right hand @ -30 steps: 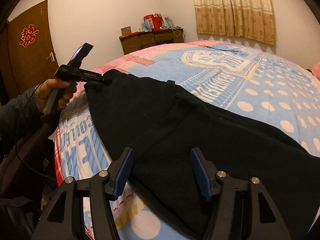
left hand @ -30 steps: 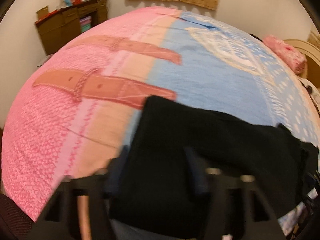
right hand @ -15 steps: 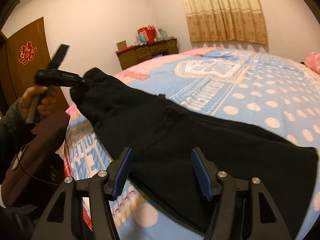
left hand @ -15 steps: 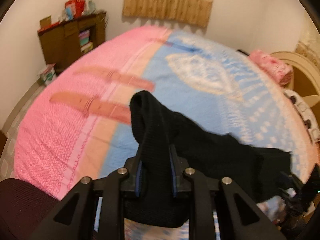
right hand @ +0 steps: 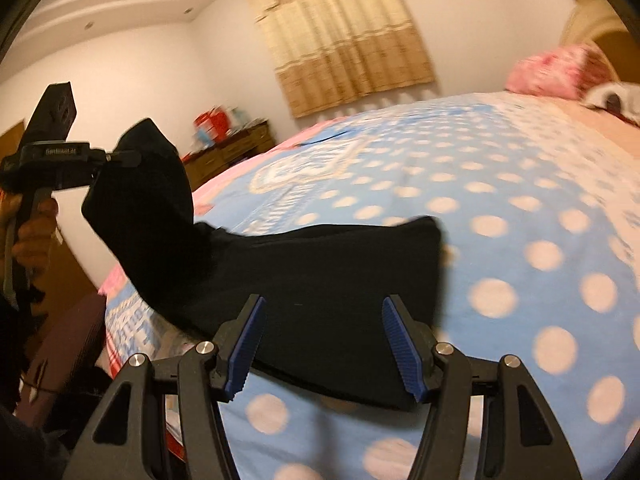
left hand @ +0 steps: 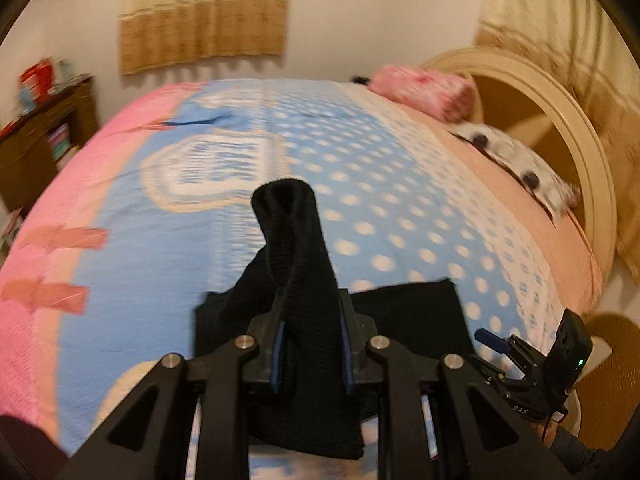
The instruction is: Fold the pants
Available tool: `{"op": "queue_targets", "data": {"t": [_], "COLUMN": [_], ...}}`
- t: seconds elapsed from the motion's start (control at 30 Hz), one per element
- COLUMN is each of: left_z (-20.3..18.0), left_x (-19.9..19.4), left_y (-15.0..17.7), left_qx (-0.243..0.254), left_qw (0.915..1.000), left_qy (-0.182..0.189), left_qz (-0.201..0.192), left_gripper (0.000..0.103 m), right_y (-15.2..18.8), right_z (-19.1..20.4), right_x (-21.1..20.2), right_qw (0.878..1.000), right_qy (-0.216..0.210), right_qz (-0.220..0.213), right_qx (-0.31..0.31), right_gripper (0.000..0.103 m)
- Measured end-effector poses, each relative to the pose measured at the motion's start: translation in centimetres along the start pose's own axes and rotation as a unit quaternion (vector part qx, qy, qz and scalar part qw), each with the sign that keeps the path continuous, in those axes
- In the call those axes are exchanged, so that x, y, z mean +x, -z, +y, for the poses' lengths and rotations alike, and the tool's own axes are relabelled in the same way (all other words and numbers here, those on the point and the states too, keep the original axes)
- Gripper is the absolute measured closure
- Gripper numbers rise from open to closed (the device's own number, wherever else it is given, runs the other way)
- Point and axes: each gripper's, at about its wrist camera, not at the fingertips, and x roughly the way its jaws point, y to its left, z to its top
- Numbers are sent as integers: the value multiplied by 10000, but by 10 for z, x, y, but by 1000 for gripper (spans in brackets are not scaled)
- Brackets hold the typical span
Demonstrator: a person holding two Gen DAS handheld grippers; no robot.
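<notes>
Two grippers work over a bed (right hand: 520, 208) whose blue, white-dotted cover turns pink at the left. Left gripper (left hand: 312, 354) pinches an end of the black pants (right hand: 320, 272), lifted; the rest lies near. Right gripper (right hand: 322, 346) gapes wide above them. Beige curtain (right hand: 344, 36) hangs far, pink pillow (left hand: 424, 90) far right.

The pants (right hand: 320, 280) lie on the bed (right hand: 520, 208), one end lifted at their left in the left tongs (left hand: 310, 344); pillows (left hand: 424, 90) lie behind, at the headboard (left hand: 560, 120).
</notes>
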Motion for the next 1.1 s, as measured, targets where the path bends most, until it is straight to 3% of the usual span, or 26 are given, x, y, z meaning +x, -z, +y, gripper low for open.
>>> {"op": "queue_targets", "data": {"t": [0.1,0.2,0.37,0.47,0.53,0.67,0.73,0.8,0.9,0.97,1.1], "left_z": [-40,-74,-120,-141,-143,-124,-99,-75,-32,-9,1], "left_x": [30,63,99,113,105,66,49,45,57,65,83], "left_y": [3,11,29,36,40,40,40,43,49,58,78], "left_qx": [286,602,1055,1382,1490,1640,1567,1477,1083,775,681], "left_qw": [9993,9977,9927,9872,9865,9863,9868,9865,9903,9928,9930], "left_qy": [96,-65,352,392,395,150,-101,-441,-823,-905,-963], "left_qz": [229,304,467,697,561,-71,-401,-555,-287,-150,57], "left_gripper": [80,79,77,54,34,19,2,2,2,2,2], "right_y": [6,12,20,23,22,17,12,6,-8,-19,-38], "right_z": [-18,-29,-46,-51,-52,-51,-48,-41,-34,-28,2], "right_x": [-13,-20,-22,-22,-24,-28,-26,-20,-10,-6,-3], "right_qw": [9996,9990,9976,9968,9966,9959,9950,9940,9905,9908,9963], "right_qy": [122,192,278,320,325,149,-116,-414,-742,-720,-566], "right_qz": [-96,-115,-72,-55,-78,-211,-243,-209,-179,-221,-302], "right_qx": [235,385,633,726,754,862,957,986,1141,1124,568], "right_gripper": [41,41,41,41,41,41,41,41,41,41,41]}}
